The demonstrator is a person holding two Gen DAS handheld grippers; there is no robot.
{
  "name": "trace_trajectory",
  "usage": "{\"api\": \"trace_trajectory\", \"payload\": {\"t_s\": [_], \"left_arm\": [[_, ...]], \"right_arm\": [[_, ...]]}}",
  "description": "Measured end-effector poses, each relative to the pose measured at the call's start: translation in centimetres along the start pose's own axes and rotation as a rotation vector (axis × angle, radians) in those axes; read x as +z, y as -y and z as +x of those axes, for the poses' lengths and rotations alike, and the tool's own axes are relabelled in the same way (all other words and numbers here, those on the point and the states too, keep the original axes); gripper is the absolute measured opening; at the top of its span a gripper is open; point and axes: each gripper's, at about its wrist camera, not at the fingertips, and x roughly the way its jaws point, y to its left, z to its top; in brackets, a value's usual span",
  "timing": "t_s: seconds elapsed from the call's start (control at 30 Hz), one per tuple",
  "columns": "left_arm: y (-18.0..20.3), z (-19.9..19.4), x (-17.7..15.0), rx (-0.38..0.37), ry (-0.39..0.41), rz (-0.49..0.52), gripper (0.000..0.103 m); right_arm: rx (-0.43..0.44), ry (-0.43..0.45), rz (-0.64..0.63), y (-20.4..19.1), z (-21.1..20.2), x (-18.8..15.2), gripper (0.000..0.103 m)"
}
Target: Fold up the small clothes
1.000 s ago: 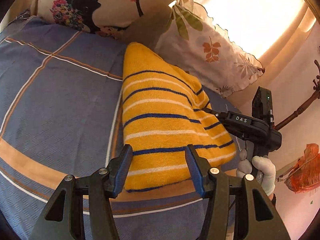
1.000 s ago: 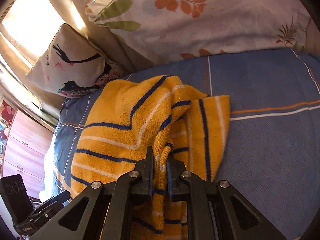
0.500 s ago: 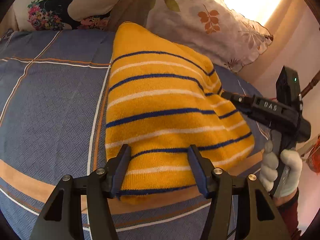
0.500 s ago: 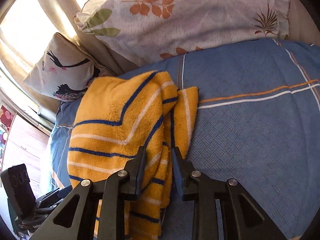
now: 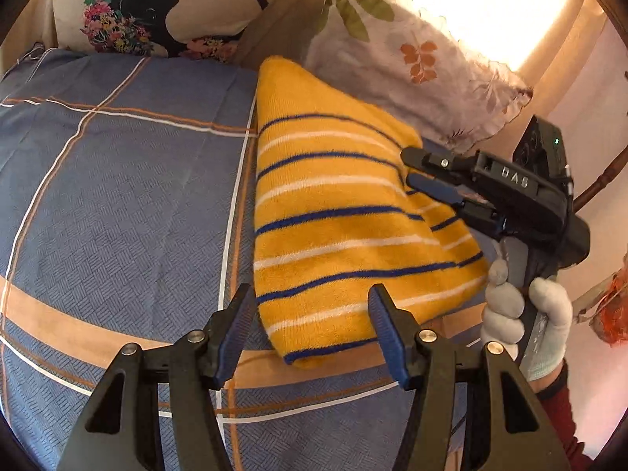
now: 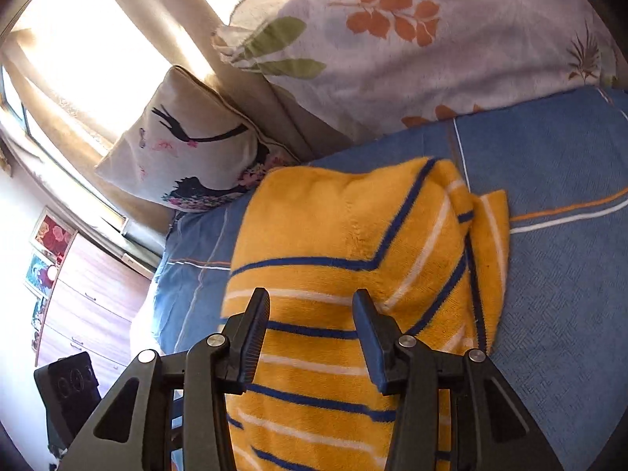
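A yellow sweater (image 5: pixel 345 212) with blue and white stripes lies folded on a blue checked bedspread (image 5: pixel 117 196), its narrow end reaching toward the two pillows at the head of the bed. The left gripper (image 5: pixel 310 325) hovers at the sweater's near hem, jaws wide apart, one blue pad on either side of the hem and neither pressing the knit. The right gripper (image 6: pixel 310 337) hangs over the sweater's side edge, jaws likewise apart with nothing between them; from the left wrist camera it shows as a black tool in a white-gloved hand (image 5: pixel 526 314) beside the sweater. A leaf-print pillow (image 6: pixel 412 47) sits just beyond the sweater, a pillow with a dark silhouette figure (image 6: pixel 188 149) beside it, both against sunlit curtains (image 6: pixel 90 51). A wooden dresser (image 6: pixel 90 306) stands off the bedspread's far side.
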Motion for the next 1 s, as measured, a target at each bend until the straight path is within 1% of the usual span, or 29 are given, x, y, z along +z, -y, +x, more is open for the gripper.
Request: {"api": "trace_trajectory", "payload": {"t_s": [0.03,0.07,0.13,0.2,0.27,0.3,0.33,0.37,0.43,0.5,0.57,0.6,0.67,0.73,0.83,0.93,1.0], "left_arm": [[0.1,0.8,-0.3,0.013,-0.028,0.003,0.058],[0.0,1.4,-0.6,0.008,-0.052,0.002,0.059],[0.0,1.5,-1.0,0.007,-0.046,0.016,0.06],[0.3,1.0,-1.0,0.012,-0.037,0.035,0.059],[0.5,0.3,-1.1,0.011,-0.017,0.052,0.059],[0.6,0.1,-1.3,0.009,-0.009,0.058,0.059],[0.7,-0.2,-1.4,0.007,-0.002,0.06,0.059],[0.7,-0.4,-1.5,0.005,0.002,0.059,0.059],[0.7,-0.9,-1.8,0.005,0.014,0.06,0.059],[0.8,-1.8,-2.2,0.018,0.038,0.065,0.059],[0.9,-2.8,-2.3,0.04,0.069,0.074,0.06],[0.8,-3.4,-2.4,0.054,0.087,0.077,0.06],[0.6,-4.6,-2.6,0.095,0.133,0.083,0.062],[0.4,-5.4,-2.7,0.152,0.182,0.087,0.065],[0.1,-6.0,-3.1,0.222,0.232,0.086,0.066],[0.0,-5.9,-3.4,0.233,0.232,0.074,0.066],[0.0,-6.1,-3.7,0.23,0.227,0.073,0.066]], "right_arm": [[-0.007,0.002,0.016,0.7,0.3,-0.3,0.047],[-0.009,0.007,0.029,1.4,0.4,-0.4,0.045],[-0.014,0.012,0.043,2.4,0.0,-0.7,0.041],[-0.04,0.006,0.044,2.4,-0.5,-0.6,0.042],[-0.081,0.03,0.016,1.6,-1.6,-0.2,0.047],[-0.093,0.05,-0.009,0.9,-2.1,0.2,0.047],[-0.099,0.068,-0.032,0.2,-2.5,0.7,0.049],[-0.106,0.083,-0.057,-0.4,-2.6,1.3,0.054],[-0.127,0.093,-0.076,-1.2,-1.9,2.4,0.059],[-0.134,0.054,-0.057,-0.6,0.1,3.4,0.059],[-0.166,-0.033,-0.007,1.2,2.7,3.9,0.06],[-0.174,-0.05,0.019,2.0,3.4,3.9,0.059],[-0.139,-0.017,0.048,2.5,2.5,3.9,0.059],[-0.126,0.01,0.056,2.2,0.8,3.5,0.06],[-0.108,0.05,0.012,0.8,-2.4,1.6,0.06],[-0.095,0.074,-0.042,-0.5,-4.6,-1.6,0.06],[-0.121,0.066,-0.066,-0.7,-4.9,-4.1,0.06]]}}
